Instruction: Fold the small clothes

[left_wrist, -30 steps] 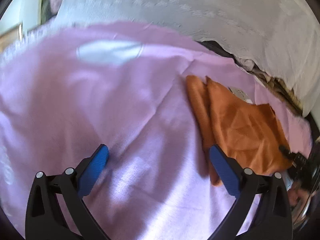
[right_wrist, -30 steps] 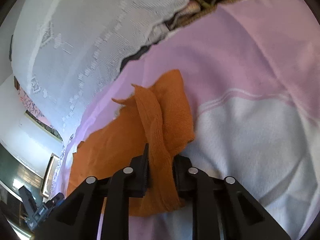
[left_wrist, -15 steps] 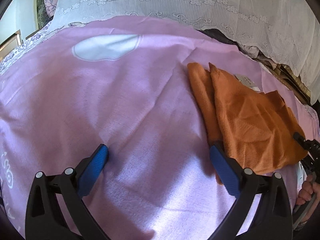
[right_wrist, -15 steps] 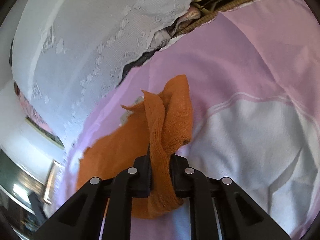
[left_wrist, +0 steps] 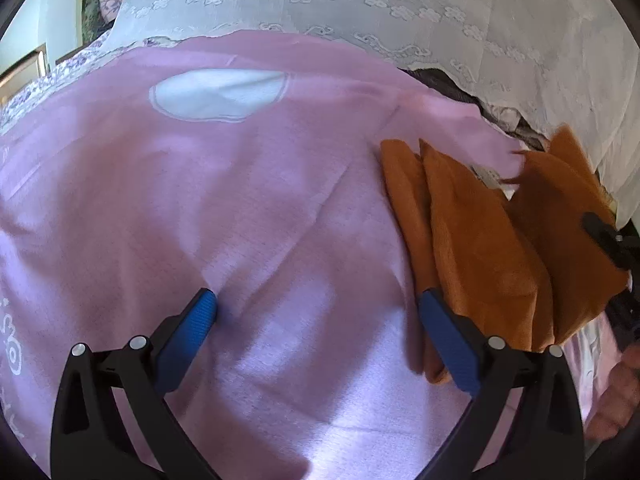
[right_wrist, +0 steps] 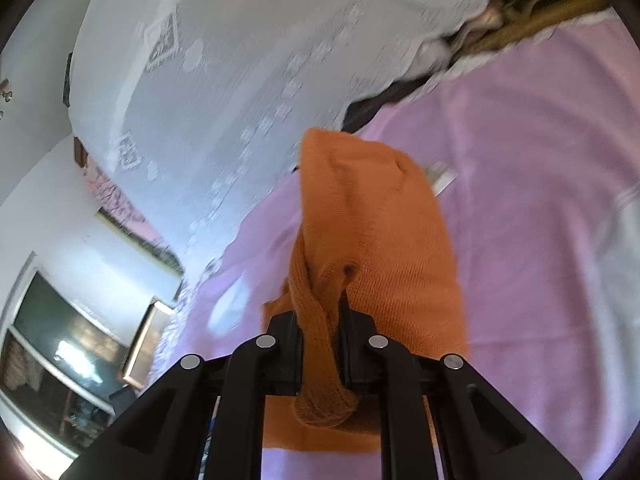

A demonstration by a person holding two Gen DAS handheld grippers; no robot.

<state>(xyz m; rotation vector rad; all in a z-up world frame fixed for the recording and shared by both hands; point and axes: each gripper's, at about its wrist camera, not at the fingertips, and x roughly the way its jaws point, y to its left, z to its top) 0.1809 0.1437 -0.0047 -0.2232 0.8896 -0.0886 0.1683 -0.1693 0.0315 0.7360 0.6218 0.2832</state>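
Left wrist view: left gripper (left_wrist: 316, 312) at the bottom of the frame, jaws spread wide, blue pads (left_wrist: 192, 326) resting on a pink bedspread (left_wrist: 248, 208) with nothing between them. White oval patch (left_wrist: 220, 94) on the bedspread at upper centre. Orange knit garment (left_wrist: 480, 248) at centre right, partly flat on the bedspread, its right side lifted and folded back over itself. Right blue pad just beside the garment's lower left edge. White lace cloth (left_wrist: 400, 4) along the top and down the right side. Black gripper finger (left_wrist: 600, 228) against the lifted orange fabric at far right; part of a person's hand (left_wrist: 616, 396) in the lower right corner, blurred.

Right wrist view: right gripper (right_wrist: 322, 316) at bottom centre, jaws nearly closed and clamped on a bunched edge of the orange knit garment (right_wrist: 372, 220). Fabric raised off the bedspread, rising up the middle of the frame from the jaws, a short rolled end hanging below them. Pink bedspread (right_wrist: 540, 200) on the right, white lace cloth (right_wrist: 240, 80) at upper left, dark window (right_wrist: 60, 344) at lower left.
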